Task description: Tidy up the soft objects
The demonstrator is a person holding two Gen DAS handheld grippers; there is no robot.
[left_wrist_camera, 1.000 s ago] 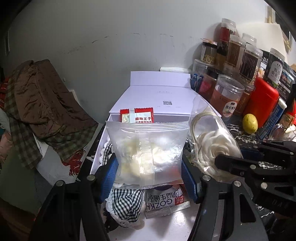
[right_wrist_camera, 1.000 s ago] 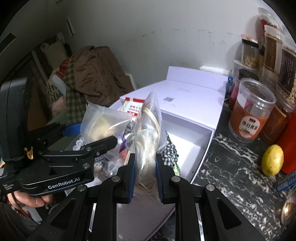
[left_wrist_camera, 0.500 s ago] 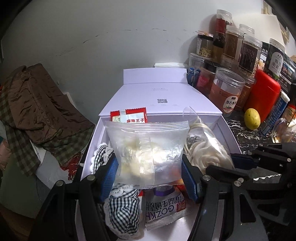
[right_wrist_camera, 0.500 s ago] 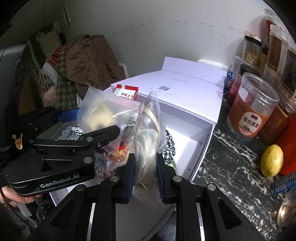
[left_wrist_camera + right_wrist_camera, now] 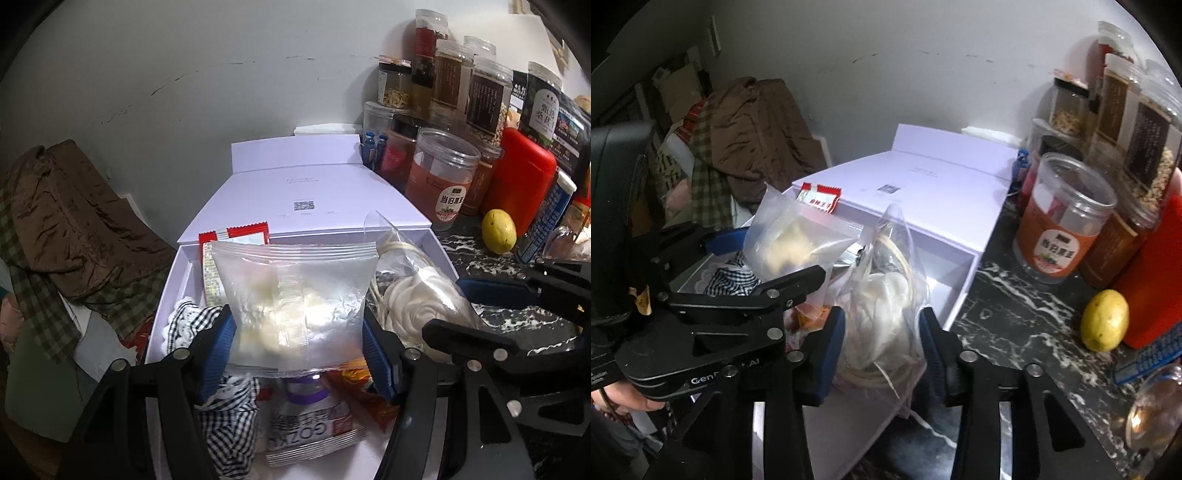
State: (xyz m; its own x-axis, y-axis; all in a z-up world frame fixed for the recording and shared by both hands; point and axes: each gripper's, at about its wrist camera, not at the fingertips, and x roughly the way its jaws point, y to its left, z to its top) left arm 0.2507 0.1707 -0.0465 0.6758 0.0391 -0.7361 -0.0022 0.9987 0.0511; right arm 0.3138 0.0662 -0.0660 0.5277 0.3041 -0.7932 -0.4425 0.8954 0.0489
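A white open box [image 5: 184, 258] holds soft items: checked cloth [image 5: 225, 417], a GOZK snack pack [image 5: 310, 432], a red sachet [image 5: 236, 236]. My left gripper [image 5: 297, 345] is shut on a clear pouch of pale pieces [image 5: 295, 306], held above the box. My right gripper [image 5: 881, 341] has its jaws spread, and a clear bag of white coiled cord [image 5: 886, 295] rests loosely between them over the box's right side. That bag also shows in the left wrist view [image 5: 410, 295].
Jars [image 5: 439, 177], a red container [image 5: 521, 184] and a yellow lemon [image 5: 498, 230] stand on the dark marble counter [image 5: 1015, 314] to the right. Brown and checked clothes [image 5: 62, 221] are heaped to the left. The box lid [image 5: 303, 199] lies open behind.
My right gripper has opened its jaws and the cord bag has sunk lower into the box. My left gripper still holds its pouch, a little lower over the box.
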